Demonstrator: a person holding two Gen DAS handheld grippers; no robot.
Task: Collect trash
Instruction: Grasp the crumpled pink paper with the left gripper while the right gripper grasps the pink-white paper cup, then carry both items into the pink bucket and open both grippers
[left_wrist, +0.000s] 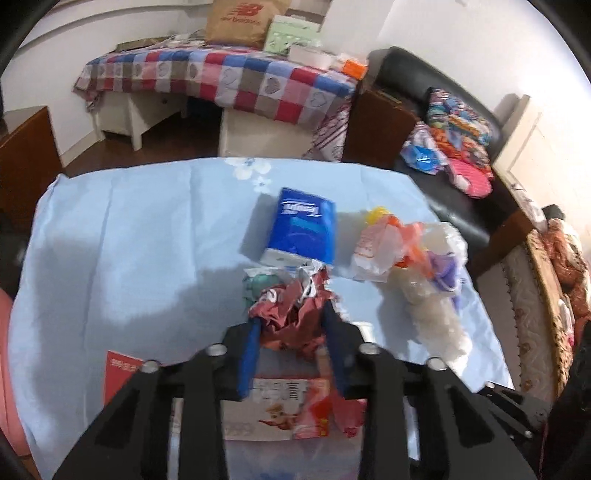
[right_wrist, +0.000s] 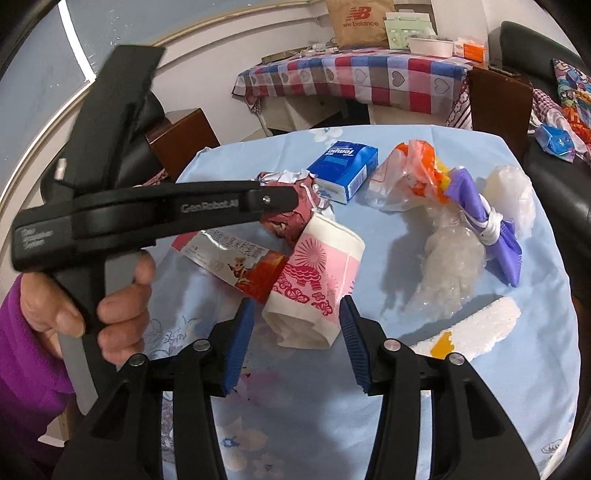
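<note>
Your left gripper (left_wrist: 291, 325) has its blue pads pressed on the crumpled red-and-silver foil wrapper (left_wrist: 291, 314), which sits near the middle of the table (left_wrist: 122, 236) with its pale blue flowered cloth; that pinch is the only piece of collecting under way, and the wrapper has not yet left the cloth as far as you can judge.

Your right gripper (right_wrist: 297, 336) stands spread, its pads either side of the pink-and-white printed paper cup (right_wrist: 314, 284) lying on its side toward the near edge, not touching it; the cup rests against the flat red-and-white printed carton (right_wrist: 236, 266).

Nearly everything is left; the blue rectangular tissue pack (right_wrist: 345, 168) lies toward the far edge, though you may not count it as trash; the bundle of clear, orange and purple plastic bags (right_wrist: 454, 218) sprawls along the right edge, and the white foam strip (right_wrist: 476, 328) lies near the near right corner.

No bin or bag for the trash shows in either view, so you have nothing visibly collected.
</note>
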